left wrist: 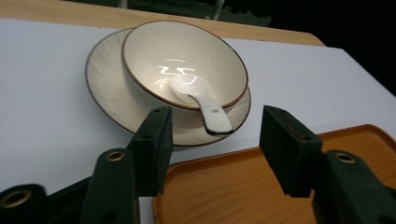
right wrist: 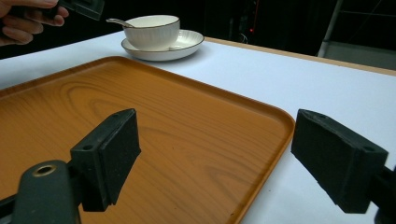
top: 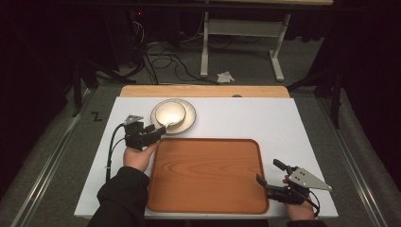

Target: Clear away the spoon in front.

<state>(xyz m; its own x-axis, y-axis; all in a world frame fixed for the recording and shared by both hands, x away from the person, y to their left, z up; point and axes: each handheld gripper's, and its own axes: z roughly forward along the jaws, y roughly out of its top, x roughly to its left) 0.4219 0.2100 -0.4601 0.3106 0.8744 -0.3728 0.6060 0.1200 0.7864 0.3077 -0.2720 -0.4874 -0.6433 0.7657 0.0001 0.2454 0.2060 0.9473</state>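
The left hand-held gripper hovers with its jaws spread wide just short of the white ceramic spoon, whose handle juts over the rim of the cream bowl toward the wooden tray. The bowl sits on a ribbed saucer plate at the far left of the white table, just beyond the tray's far edge. The right hand-held gripper waits with its jaws wide apart, holding nothing, at the tray's near right corner, well apart from the crockery. The likely risk is that the glazed handle slips between the pads, or that a jaw nudges the bowl's rim and slides the bowl on the saucer, since the handle lies close against that rim. Glare inside the bowl hides whether it holds anything besides the spoon, and in the high view the spoon is too small to make out clearly.
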